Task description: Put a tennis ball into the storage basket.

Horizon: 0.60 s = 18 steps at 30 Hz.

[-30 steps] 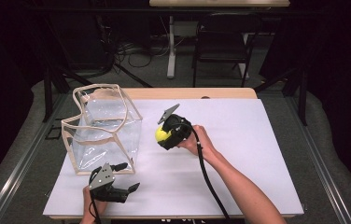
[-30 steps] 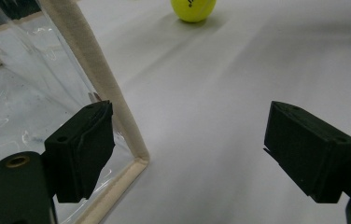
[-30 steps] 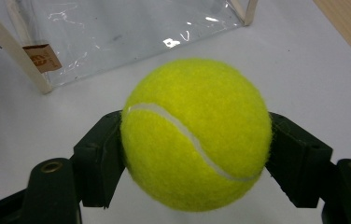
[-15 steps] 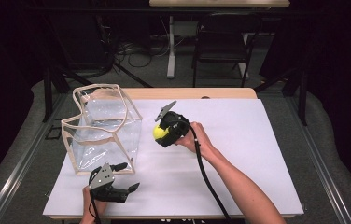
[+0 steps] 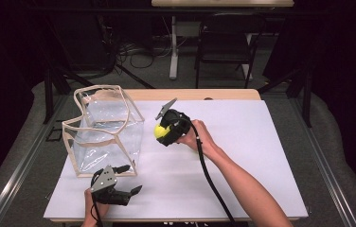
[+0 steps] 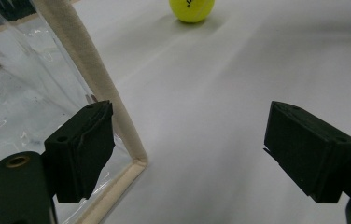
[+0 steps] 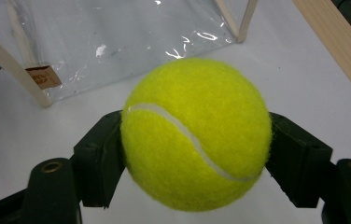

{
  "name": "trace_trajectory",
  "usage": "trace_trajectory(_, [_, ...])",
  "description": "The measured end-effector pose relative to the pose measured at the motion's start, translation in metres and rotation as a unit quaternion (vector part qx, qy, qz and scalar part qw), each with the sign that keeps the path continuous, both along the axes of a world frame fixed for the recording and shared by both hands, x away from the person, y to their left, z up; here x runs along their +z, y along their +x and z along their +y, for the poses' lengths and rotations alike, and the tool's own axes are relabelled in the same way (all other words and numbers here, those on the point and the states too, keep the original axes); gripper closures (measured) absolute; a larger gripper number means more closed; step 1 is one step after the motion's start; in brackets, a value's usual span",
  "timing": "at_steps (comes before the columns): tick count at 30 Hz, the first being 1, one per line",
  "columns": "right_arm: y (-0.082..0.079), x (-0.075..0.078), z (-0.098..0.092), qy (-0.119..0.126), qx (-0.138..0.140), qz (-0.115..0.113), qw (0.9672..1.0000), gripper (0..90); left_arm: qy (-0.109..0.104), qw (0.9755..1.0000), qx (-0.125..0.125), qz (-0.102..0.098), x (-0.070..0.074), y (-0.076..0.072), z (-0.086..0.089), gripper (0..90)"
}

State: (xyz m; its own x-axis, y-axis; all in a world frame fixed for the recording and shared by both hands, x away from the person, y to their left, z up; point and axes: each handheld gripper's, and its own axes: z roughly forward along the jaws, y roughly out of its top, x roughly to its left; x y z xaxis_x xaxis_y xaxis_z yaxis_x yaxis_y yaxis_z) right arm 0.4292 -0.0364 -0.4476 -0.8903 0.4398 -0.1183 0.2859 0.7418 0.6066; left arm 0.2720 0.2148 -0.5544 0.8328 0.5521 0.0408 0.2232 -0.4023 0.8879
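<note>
A yellow tennis ball [image 5: 159,131] is pinched between the jaws of my right gripper [image 5: 161,133], held just above the white table cover near the middle. In the right gripper view the ball [image 7: 197,135] bulges out between both pads, and the right gripper [image 7: 194,163] is shut on it. A clear plastic bag with beige trim [image 5: 105,127] stands open at the left, close to the ball. My left gripper [image 5: 129,179] rests open at the bag's near corner. In the left gripper view the bag's corner seam [image 6: 117,121] runs just inside the left pad [image 6: 82,149], untouched, with the ball [image 6: 191,9] farther off.
The white cover [image 5: 261,156] spreads wide to the right of the hands. A strip of bare wooden tabletop [image 5: 204,94] runs along the far edge. Beyond the table stand a chair [image 5: 226,47] and a desk leg [image 5: 173,47], with cables on the floor.
My right gripper has edged the ball a little left and away, toward the bag. The left gripper has kept still.
</note>
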Motion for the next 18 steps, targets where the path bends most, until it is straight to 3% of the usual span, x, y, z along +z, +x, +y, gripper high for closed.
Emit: trace_trajectory(18, [0.011,0.018,0.011,0.000,0.006,-0.008,1.0000,26.7,0.001,1.0000,-0.003,0.001,0.000,0.000,0.000,16.1])
